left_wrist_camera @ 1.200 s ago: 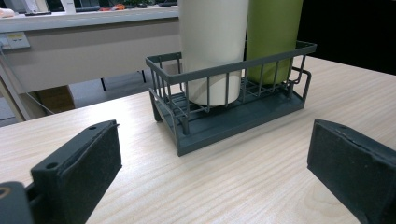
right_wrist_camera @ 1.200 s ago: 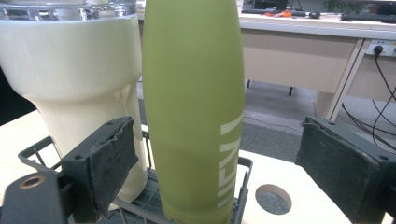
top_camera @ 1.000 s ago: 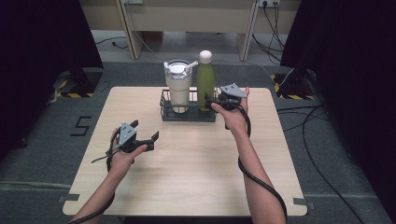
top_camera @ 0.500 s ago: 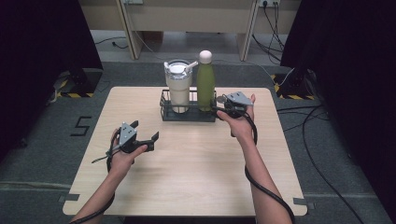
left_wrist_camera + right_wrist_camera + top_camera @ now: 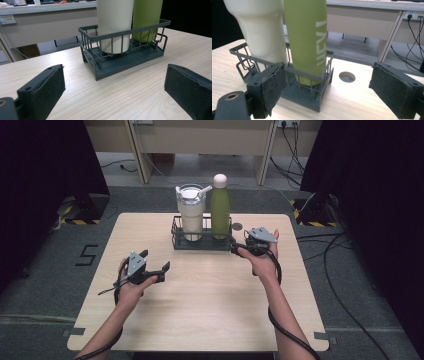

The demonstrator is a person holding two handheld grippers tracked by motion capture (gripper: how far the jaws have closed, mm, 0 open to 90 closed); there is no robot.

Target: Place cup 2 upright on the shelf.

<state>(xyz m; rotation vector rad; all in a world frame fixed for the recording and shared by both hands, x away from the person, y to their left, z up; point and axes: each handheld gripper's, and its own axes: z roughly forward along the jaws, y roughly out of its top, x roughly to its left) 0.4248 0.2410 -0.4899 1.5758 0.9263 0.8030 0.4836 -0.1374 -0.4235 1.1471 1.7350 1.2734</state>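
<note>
Light wood desk (image 5: 210, 310) carries a dark grey wire rack (image 5: 202, 239) at the middle of its far edge. In the rack: a cream tumbler (image 5: 191, 212) w/ lid & straw on the left, a green bottle (image 5: 219, 210) w/ pale cap on the right, both upright and just beside each other. Small round hole (image 5: 237, 226) in the desk top next to the rack's right end, near the far edge.

Left claw (image 5: 156, 265) is held over the left half of the desk, well apart from the rack, pointing toward it; jaws wide, nothing between them. In the left gripper view the rack (image 5: 125, 47) sits ahead between the two black pads, tumbler (image 5: 115, 22) at the near end, bottle (image 5: 147, 17) behind it, pads clear of everything.

Right claw (image 5: 237, 248) is at the rack's right end, near the far right part of the desk, the person's right hand (image 5: 261, 260) around its body. Jaws wide, not gripping. In the right gripper view the left pad (image 5: 273, 87) stands in front of the rack (image 5: 312, 85) wall, close to it; can't tell if touching. The other pad (image 5: 393, 87) is off to the side past the hole (image 5: 347, 76). Bottle (image 5: 308, 37) w/ white lettering stands straight ahead between the jaws but farther back, tumbler (image 5: 259, 30) to its left.

Cables trail from both grippers toward the near edge.
</note>
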